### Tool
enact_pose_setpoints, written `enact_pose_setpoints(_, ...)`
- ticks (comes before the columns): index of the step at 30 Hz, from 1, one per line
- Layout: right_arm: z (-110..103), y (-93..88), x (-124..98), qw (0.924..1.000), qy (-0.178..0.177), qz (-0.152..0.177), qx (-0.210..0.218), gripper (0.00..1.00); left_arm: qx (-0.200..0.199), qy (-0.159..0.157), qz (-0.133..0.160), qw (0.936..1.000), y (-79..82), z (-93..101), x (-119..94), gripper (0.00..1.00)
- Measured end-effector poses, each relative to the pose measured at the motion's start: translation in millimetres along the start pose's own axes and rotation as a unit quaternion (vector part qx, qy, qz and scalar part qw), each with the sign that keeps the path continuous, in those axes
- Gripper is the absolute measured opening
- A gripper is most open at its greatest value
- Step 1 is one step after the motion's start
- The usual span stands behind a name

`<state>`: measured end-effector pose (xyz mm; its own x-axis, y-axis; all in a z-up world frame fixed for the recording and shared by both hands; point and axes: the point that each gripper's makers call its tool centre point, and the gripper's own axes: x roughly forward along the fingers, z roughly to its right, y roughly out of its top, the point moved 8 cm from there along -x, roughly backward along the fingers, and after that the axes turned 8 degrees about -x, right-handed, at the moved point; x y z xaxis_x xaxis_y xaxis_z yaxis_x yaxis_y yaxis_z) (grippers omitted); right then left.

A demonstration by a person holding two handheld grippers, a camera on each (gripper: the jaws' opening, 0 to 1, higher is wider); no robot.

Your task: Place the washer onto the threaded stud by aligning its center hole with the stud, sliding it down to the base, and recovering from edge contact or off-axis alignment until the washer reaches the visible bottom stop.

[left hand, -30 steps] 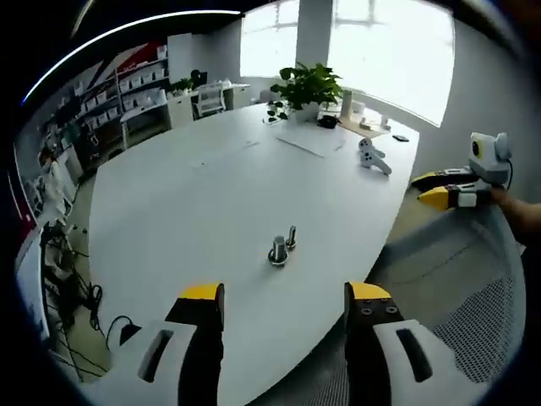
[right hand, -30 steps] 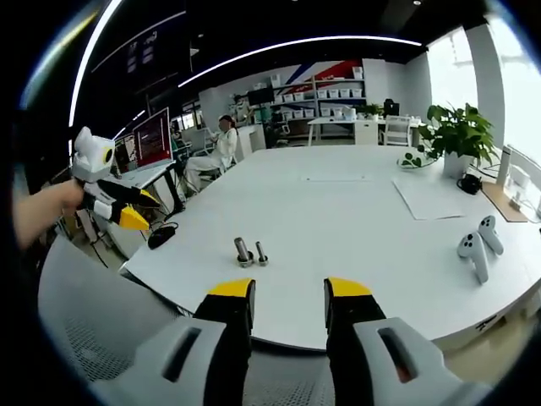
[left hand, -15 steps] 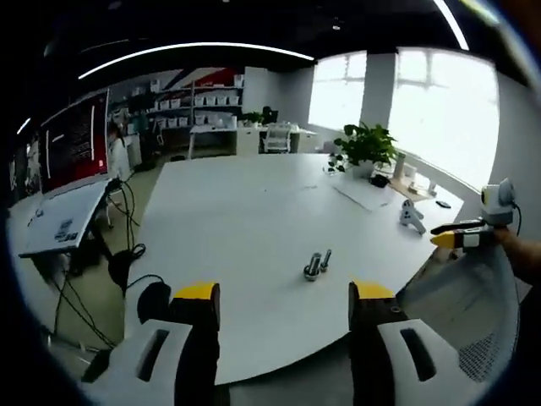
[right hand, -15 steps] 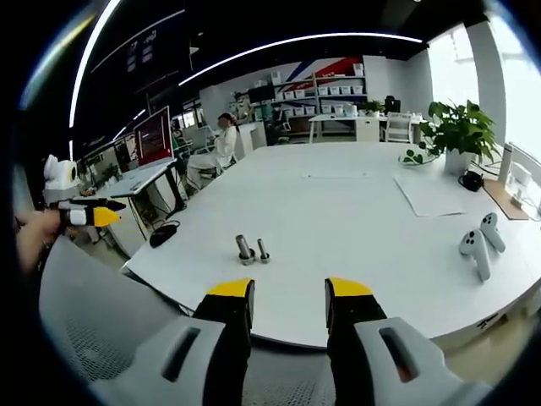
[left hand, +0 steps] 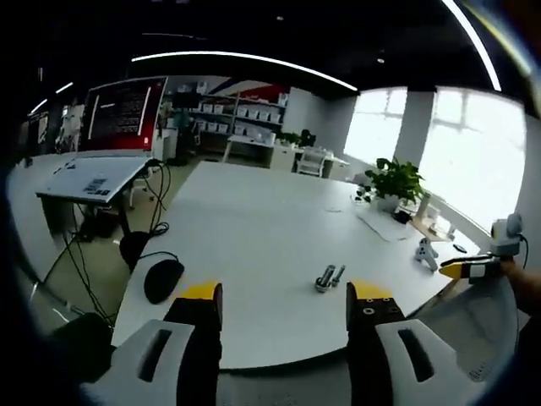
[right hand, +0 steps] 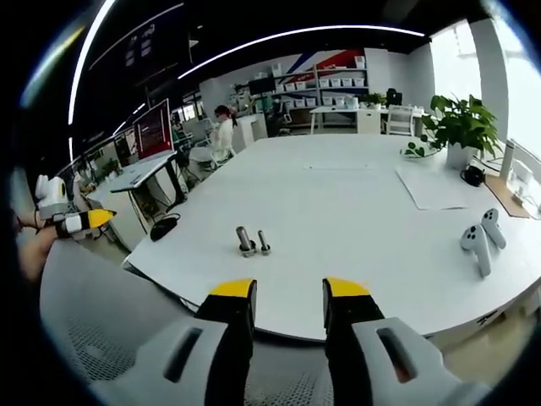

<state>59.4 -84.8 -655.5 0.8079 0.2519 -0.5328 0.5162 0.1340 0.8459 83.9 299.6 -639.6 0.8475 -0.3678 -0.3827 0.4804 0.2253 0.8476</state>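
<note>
Two small metal pieces stand close together near the near edge of a large white table point(right hand: 355, 194): a threaded stud point(right hand: 244, 241) and a shorter part just beside it point(right hand: 264, 244); at this range I cannot tell which of them carries the washer. In the left gripper view the same pair, stud point(left hand: 326, 278) and neighbour point(left hand: 338, 275), sits between and beyond the jaw tips.

Both grippers are held back from the table, off its edge. The left gripper point(left hand: 287, 296) has its yellow-tipped jaws spread wide with nothing between them. The right gripper point(right hand: 289, 292) is likewise parted and empty-handed.

Each view catches the other tool: the right gripper appears at the right edge of the left gripper view point(left hand: 473, 269), and the left gripper at the left edge of the right gripper view point(right hand: 76, 222).

The left gripper view alone shows a black mouse-like object point(left hand: 162, 280) at the table corner and a red-lit monitor point(left hand: 122, 110). The right gripper view alone shows a seated person point(right hand: 221, 135) in the background. A potted plant point(right hand: 461, 127) and a white controller point(right hand: 478, 245) lie far right.
</note>
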Motion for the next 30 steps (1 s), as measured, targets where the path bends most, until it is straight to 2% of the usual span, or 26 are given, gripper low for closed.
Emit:
enact_pose_setpoints(1,0.0,-0.2,0.1,1.0000,-0.001,-0.001,0.000,0.34,-0.001,0.001,-0.001,1.0000,-0.2,-1.0,0.5,0.56)
enact_pose_setpoints(4,-0.3,-0.5,0.2,1.0000,-0.001,-0.002,0.000,0.34,-0.009,0.002,0.024,0.9997,3.9,-3.0,0.4,0.56)
enact_pose_setpoints(7,-0.5,-2.1,-0.1,1.0000,-0.001,-0.008,0.000,0.35,-0.006,0.008,0.013,0.9999,1.0,-3.5,0.1,0.54)
enact_pose_setpoints(12,-1.1,-1.9,0.8,1.0000,-0.001,-0.009,0.001,0.36,-0.020,0.010,0.016,0.9996,1.6,-5.0,-0.2,0.52)
enact_pose_setpoints(30,-1.1,-1.8,0.7,1.0000,-0.003,-0.006,0.002,0.36,-0.013,0.012,0.017,0.9997,1.5,-5.7,-0.3,0.50)
